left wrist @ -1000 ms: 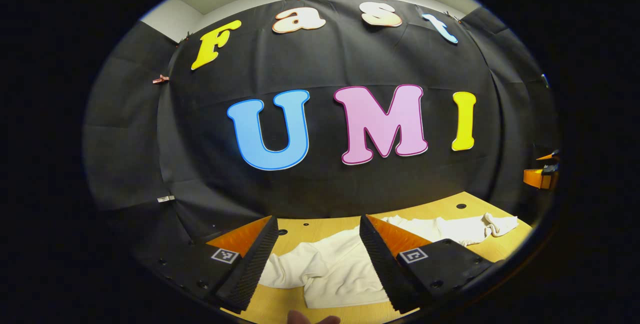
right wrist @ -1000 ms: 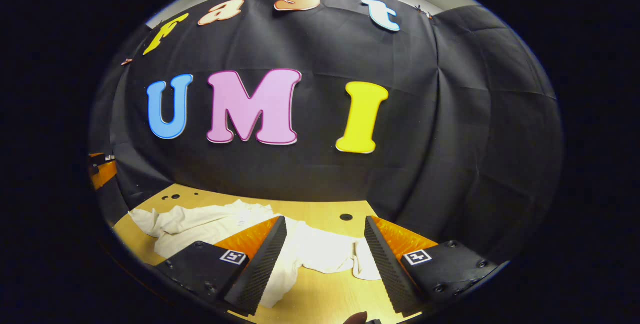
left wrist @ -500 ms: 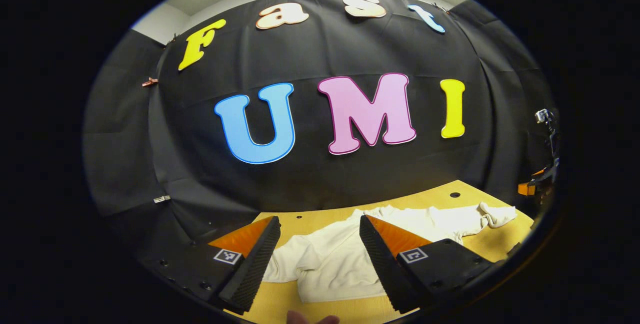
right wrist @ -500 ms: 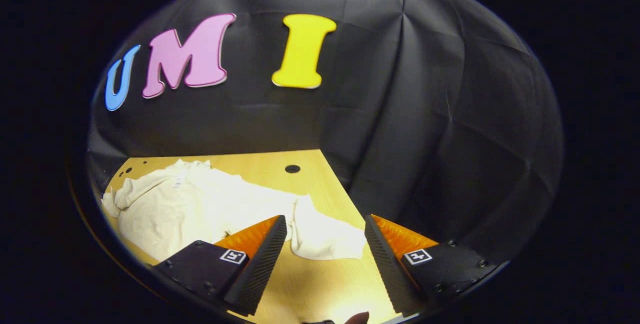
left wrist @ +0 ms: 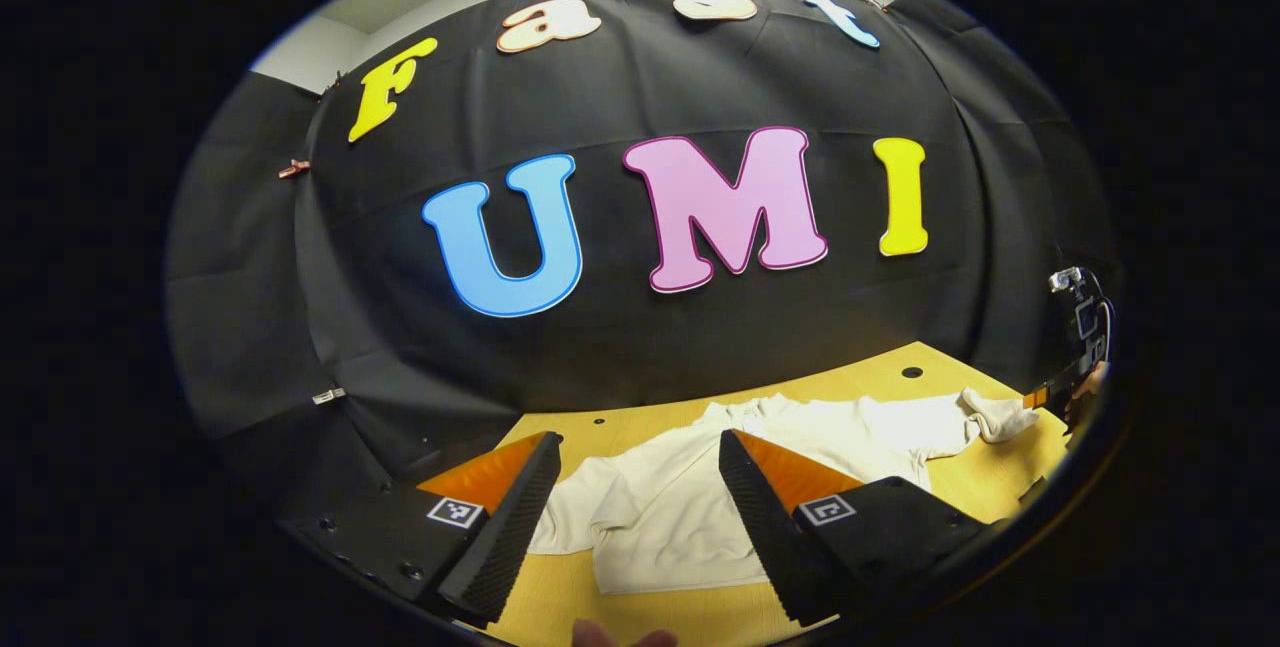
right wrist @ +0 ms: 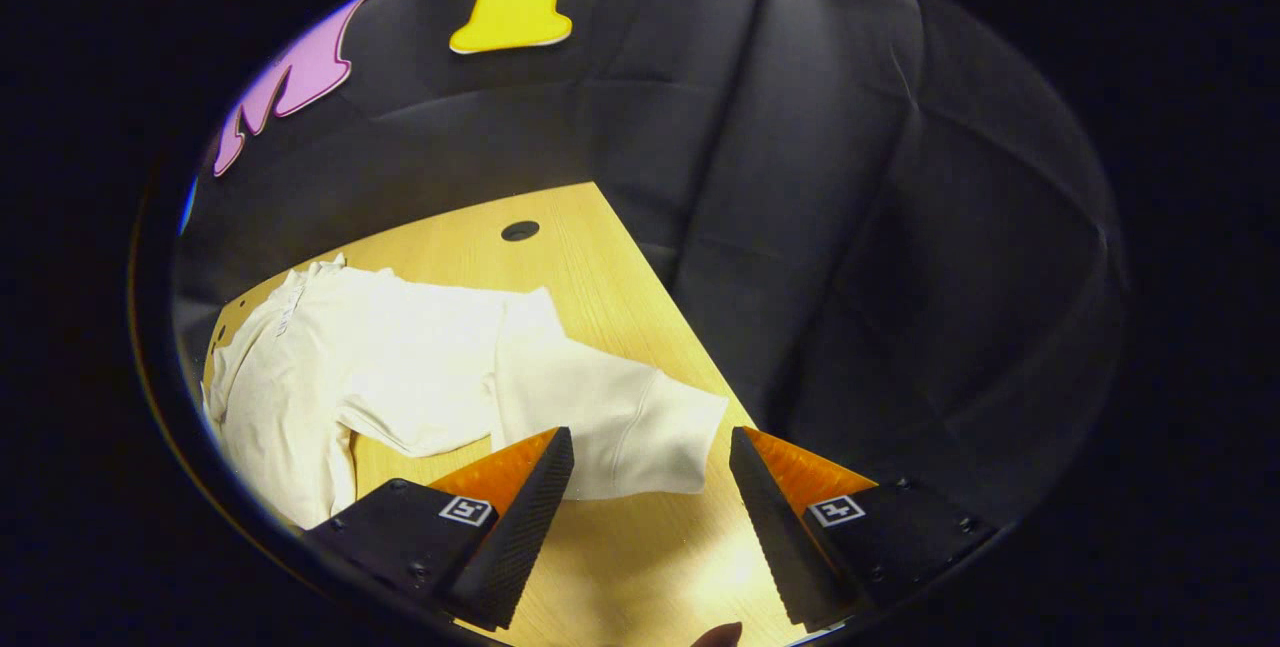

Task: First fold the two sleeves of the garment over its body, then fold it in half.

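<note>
Garment (right wrist: 400, 367) lies unfolded on wooden table (right wrist: 590, 267) beside black cloth wall (right wrist: 850, 227).

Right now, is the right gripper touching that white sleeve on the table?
Apart. The right gripper view shows the right gripper open, the sleeve lying flat on the table between its fingers, neither pressing on it.

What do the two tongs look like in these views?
Both the left tongs and right tongs have two wedge-shaped fingers with ribbed inner faces, mounted on dark blocks with screw heads. Each block carries a small square black-and-white marker.
</note>
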Demonstrator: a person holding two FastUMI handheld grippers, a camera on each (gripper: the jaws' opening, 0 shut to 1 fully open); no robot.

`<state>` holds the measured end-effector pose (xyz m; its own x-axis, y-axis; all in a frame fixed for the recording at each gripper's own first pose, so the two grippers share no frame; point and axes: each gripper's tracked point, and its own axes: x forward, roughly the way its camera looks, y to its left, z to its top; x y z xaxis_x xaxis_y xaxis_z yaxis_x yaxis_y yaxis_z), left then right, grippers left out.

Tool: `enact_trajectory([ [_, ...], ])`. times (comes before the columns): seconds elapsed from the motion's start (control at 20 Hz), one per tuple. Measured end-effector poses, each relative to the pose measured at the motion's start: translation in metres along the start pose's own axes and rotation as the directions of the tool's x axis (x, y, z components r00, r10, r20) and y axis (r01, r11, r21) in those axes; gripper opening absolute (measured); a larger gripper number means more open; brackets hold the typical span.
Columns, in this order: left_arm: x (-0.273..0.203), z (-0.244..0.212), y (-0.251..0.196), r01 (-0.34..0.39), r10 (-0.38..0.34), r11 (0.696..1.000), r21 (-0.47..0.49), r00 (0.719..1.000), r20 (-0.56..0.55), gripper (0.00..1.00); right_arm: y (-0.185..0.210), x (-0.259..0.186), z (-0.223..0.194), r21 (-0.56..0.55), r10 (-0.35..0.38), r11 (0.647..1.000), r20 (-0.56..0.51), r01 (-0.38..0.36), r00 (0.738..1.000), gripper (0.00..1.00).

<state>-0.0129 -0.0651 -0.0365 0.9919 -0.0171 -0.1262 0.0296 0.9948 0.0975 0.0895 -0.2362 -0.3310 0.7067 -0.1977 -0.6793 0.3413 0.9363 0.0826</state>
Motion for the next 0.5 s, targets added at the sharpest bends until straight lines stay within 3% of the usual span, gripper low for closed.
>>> enact_trajectory([
  [0.3,0.001,-0.005,0.005,-0.023,0.023,1.0,-0.009,1.0,-0.021,0.98,-0.007,0.027,-0.018,0.058,0.0,0.998,-0.114,0.007,0.994,0.97],
  [0.5,0.002,-0.006,0.013,-0.042,0.042,0.999,-0.007,0.999,-0.025,0.99,0.002,0.038,-0.035,0.03,0.014,0.999,-0.19,-0.009,0.982,0.95],
])
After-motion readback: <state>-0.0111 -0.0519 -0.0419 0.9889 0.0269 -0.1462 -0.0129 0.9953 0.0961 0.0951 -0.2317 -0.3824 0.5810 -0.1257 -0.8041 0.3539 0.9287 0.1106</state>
